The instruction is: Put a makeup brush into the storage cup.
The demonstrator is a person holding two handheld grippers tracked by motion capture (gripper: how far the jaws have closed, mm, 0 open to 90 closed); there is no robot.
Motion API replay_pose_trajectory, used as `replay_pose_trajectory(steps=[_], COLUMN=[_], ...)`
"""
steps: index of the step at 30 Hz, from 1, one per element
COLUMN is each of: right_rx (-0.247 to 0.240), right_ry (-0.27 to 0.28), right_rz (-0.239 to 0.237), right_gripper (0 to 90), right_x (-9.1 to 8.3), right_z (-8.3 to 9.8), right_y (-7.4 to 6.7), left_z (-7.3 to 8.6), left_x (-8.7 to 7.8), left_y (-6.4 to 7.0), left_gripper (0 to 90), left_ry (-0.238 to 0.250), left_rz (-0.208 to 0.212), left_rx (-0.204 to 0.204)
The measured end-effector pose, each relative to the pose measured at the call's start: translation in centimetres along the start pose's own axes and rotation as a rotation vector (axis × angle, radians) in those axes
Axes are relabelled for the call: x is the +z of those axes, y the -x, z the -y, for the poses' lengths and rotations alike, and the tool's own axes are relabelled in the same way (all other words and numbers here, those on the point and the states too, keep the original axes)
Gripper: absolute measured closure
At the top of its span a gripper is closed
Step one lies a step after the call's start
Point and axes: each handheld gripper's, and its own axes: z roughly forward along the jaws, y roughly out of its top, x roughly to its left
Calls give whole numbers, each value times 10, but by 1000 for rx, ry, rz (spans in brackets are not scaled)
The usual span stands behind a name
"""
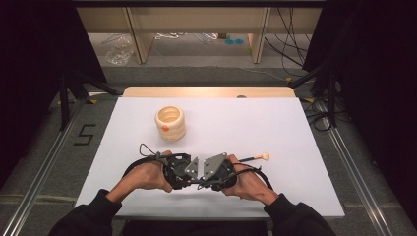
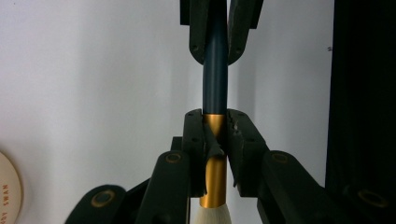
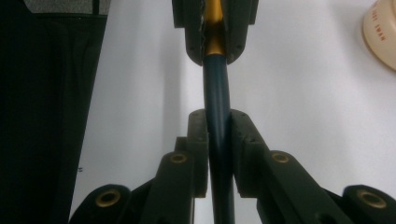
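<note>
Left gripper (image 1: 189,173) and right gripper (image 1: 206,173) meeting nose to nose over near edge of white bench (image 1: 295,147), both gripping same brush (image 2: 215,93).

Left gripper fingers (image 2: 194,135) clamping on gold ferrule just above pale bristles. Right gripper fingers (image 3: 198,135) clamping on dark blue handle.

Second brush (image 1: 255,158) lying on bench just beyond right hand (image 1: 246,179).

Cream ribbed holder (image 1: 170,123) standing farther back, well apart from grippers.

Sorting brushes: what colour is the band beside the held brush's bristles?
Gold metal band, in the left gripper view.
</note>
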Motion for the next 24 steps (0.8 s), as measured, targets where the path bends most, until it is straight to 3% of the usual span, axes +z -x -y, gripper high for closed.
replay_pose_trajectory(steps=[9, 19, 24], right_rx=[5, -2, -10], right_ry=[27, 47, 55], right_rz=[-10, 9, 23], right_gripper=[801, 803, 804], right_x=[-2, -8, -11], right_z=[1, 2, 4], right_y=[0, 1, 4], left_z=[-2, 0, 4], left_x=[-2, -4, -2], left_y=[1, -1, -5], left_gripper=[780, 760, 724], left_ry=[22, 50, 41], left_rz=[-6, -13, -12], left_rx=[4, -2, -5])
